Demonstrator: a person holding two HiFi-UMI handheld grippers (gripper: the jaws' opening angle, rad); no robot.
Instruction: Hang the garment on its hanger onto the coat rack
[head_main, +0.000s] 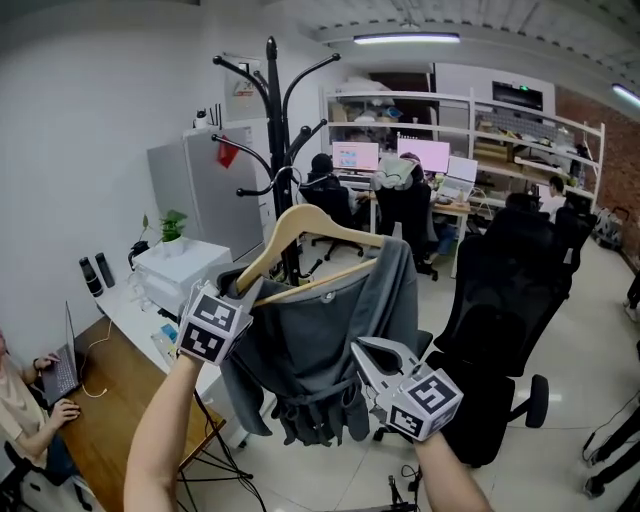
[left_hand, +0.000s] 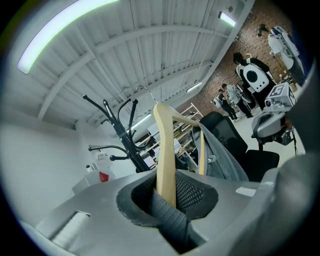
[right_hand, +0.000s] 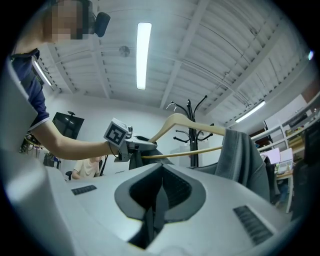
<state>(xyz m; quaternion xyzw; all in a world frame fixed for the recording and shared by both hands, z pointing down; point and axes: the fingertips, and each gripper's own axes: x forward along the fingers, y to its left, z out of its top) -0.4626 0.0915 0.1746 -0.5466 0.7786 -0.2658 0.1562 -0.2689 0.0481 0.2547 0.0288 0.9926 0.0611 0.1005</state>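
Observation:
A wooden hanger (head_main: 318, 228) carries a grey garment (head_main: 325, 345) draped over its bar, held up in mid-air. My left gripper (head_main: 243, 287) is shut on the hanger's left arm, and the wood (left_hand: 165, 170) stands between its pads. The black coat rack (head_main: 272, 150) stands behind the hanger, and the hanger's metal hook (head_main: 288, 178) is close to its lower arms; I cannot tell whether they touch. My right gripper (head_main: 363, 349) is below the garment's right side, shut, with nothing between its jaws. From the right gripper view I see the hanger (right_hand: 186, 120), the garment (right_hand: 241, 155) and the rack (right_hand: 192, 125).
A black office chair (head_main: 505, 330) stands at the right. A white table (head_main: 140, 315) with a white box is at the left, and beside it a wooden desk (head_main: 110, 400) with a person at a laptop. Shelves and desks with seated people fill the back.

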